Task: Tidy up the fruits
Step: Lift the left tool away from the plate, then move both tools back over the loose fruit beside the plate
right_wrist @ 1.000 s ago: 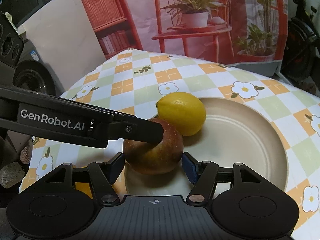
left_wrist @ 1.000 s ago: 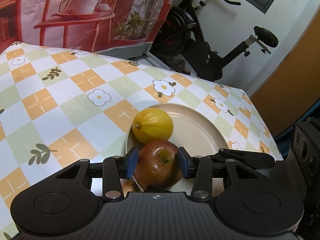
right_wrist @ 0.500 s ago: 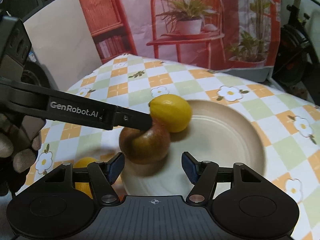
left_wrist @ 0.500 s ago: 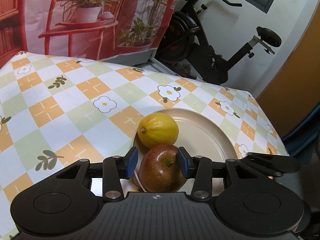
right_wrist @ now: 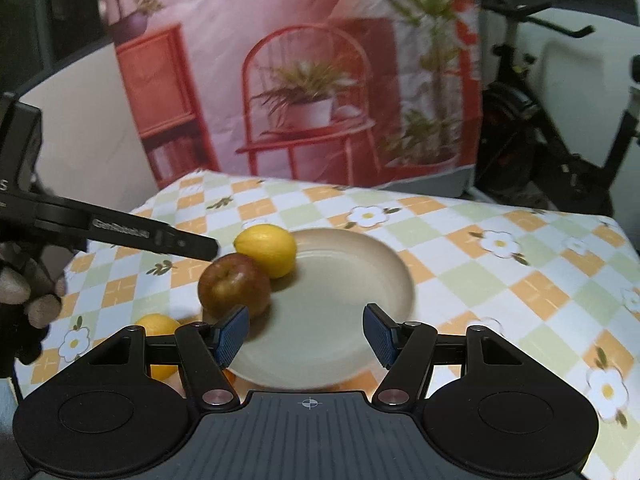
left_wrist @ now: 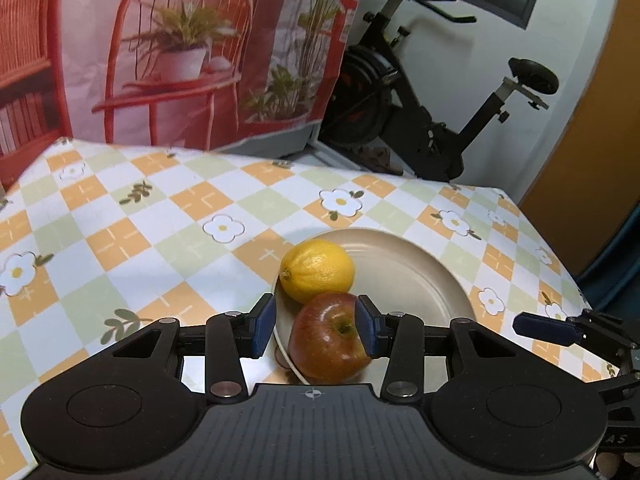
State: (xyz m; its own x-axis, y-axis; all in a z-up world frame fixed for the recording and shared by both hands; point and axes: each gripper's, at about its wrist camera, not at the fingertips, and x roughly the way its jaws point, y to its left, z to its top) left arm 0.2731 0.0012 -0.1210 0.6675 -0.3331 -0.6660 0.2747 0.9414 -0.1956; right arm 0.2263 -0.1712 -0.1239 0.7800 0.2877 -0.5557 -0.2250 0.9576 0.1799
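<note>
Apple [left_wrist: 329, 338]: on beige plate [left_wrist: 420, 276], touching lemon [left_wrist: 318, 270]
Left gripper [left_wrist: 316, 330]: spread, pads not gripping apple
Right gripper [right_wrist: 308, 334]: released, empty
Orange fruit [right_wrist: 158, 326]: on checked tablecloth [left_wrist: 160, 216] beside plate
Behind: exercise bike [left_wrist: 420, 120]

A red apple [left_wrist: 330, 336], stem end up, is seen on the beige plate [left_wrist: 416, 276] at lower centre, touching a yellow lemon [left_wrist: 317, 269] behind it. An orange fruit [right_wrist: 157, 325] is seen off the plate, lower left.

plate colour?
Plain beige plate, no pattern; clearest in the right wrist view.
</note>
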